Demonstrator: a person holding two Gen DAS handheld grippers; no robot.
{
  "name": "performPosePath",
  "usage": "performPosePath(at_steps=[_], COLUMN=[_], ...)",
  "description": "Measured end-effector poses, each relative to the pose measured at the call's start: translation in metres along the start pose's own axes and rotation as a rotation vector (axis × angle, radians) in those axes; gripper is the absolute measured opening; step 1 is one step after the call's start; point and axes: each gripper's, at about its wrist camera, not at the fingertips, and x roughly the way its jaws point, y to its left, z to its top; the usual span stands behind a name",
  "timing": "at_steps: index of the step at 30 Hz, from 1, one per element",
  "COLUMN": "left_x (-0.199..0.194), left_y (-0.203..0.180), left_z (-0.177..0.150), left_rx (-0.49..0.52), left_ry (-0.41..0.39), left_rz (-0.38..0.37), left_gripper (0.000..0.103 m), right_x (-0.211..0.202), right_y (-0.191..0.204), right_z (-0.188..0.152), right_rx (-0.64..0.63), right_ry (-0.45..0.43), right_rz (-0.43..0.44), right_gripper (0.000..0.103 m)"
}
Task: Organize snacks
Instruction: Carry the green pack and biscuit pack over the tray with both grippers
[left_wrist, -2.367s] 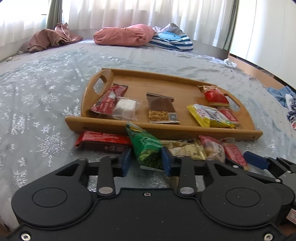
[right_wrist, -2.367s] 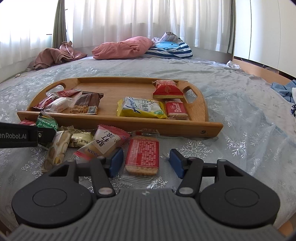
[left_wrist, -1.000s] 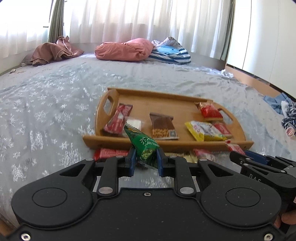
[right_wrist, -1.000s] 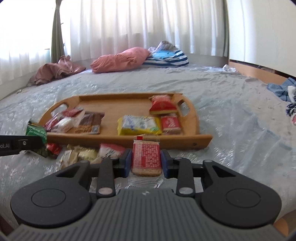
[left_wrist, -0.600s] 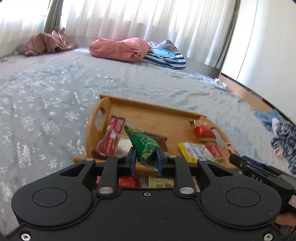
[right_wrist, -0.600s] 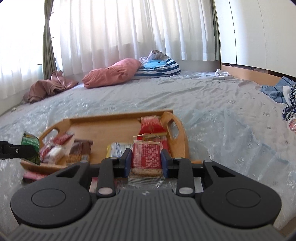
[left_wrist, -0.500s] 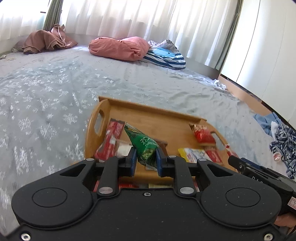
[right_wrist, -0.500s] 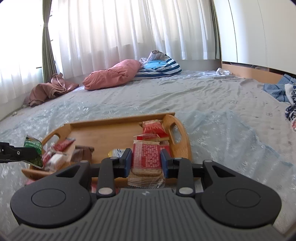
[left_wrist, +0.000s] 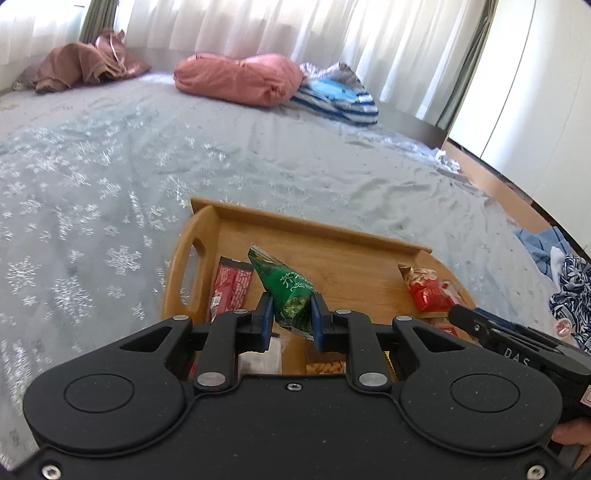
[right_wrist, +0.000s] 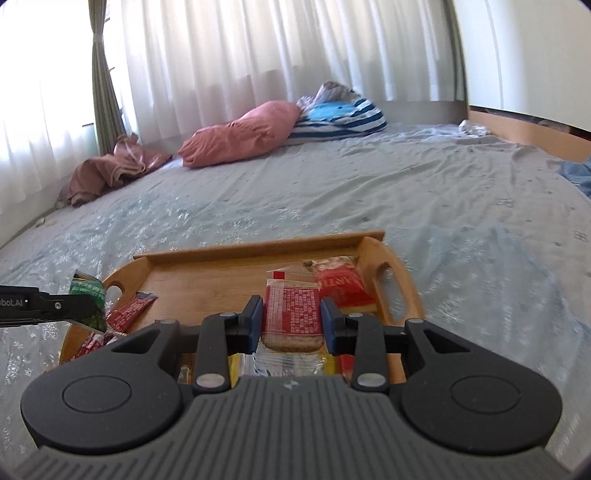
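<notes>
Transport of two snacks to the wooden tray (left_wrist: 314, 229) is judged to be the step in hand. A green packet (left_wrist: 291, 291) is gripped between the clenched jaws of the left gripper (left_wrist: 291, 325) and is held above the left part of the tray, beside a red bar (left_wrist: 231, 284). A red cracker pack (right_wrist: 291, 314) is clamped by the right gripper (right_wrist: 291, 325) over the right part, near a red pouch (right_wrist: 341, 286). Both grippers are pointed forward and tilted downward. For the next move, each pack should be lowered onto a bare place of the tray, and only then the jaws should be released.
</notes>
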Motion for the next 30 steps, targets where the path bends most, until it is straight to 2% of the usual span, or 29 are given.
performPosePath(at_steps=[4, 14, 30], left_x=[0.024, 0.068, 0.077], left_y=[0.004, 0.0, 0.004], left_z=[0.01, 0.014, 0.012], left_rx=[-0.008, 0.023, 0.059], left_ry=[0.039, 0.118, 0.129], left_rz=[-0.004, -0.006, 0.016], left_gripper=[0.019, 0.019, 0.019], right_x=[0.024, 0.074, 0.095], right_y=[0.002, 0.007, 0.009], right_z=[0.009, 0.014, 0.009], right_rx=[-0.01, -0.047, -0.07], right_ry=[0.032, 0.097, 0.123], right_rz=[0.022, -0.005, -0.022], right_gripper=[0.038, 0.038, 0.038])
